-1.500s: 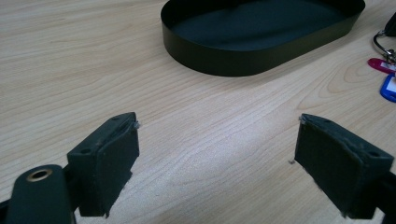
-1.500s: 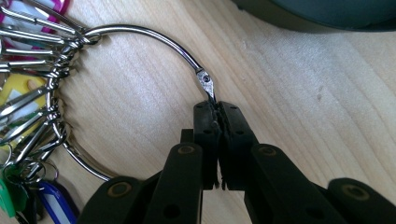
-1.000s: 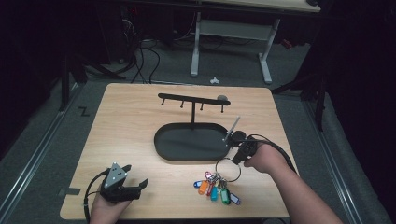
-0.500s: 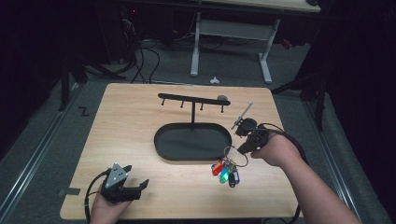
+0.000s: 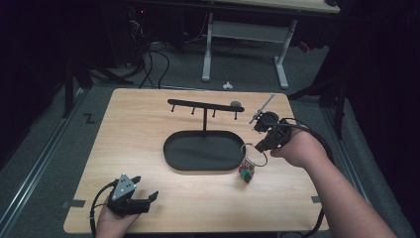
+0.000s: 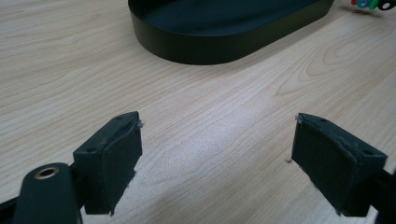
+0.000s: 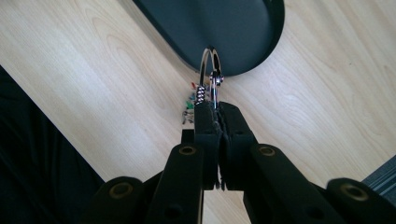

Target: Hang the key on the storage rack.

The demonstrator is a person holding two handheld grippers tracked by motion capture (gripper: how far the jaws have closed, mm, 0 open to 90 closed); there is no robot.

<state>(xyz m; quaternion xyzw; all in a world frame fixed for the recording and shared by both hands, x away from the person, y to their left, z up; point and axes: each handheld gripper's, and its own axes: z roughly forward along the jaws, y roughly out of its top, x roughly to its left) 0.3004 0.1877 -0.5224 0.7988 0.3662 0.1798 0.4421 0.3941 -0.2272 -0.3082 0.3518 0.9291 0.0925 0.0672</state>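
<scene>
Dark room around a pale wood table (image 5: 148,124), cables on the floor behind it. Right claw (image 5: 262,144) is clamped tight on the big ring (image 7: 210,70) of a key bunch (image 5: 246,171) — a second ago the bunch lay flat near the front edge, now it dangles clear of the wood, just off the black tray's (image 5: 171,153) right end. So the lift is done, and I'd guess the hook bar (image 5: 198,105) on the stand is next. Left claw (image 6: 217,154) sits at the near left corner; its jaws have just been closing with nothing between them, though they stand well apart in its own view. Keys are mostly hidden behind my right jaws, and the hooks are too small to read.
</scene>
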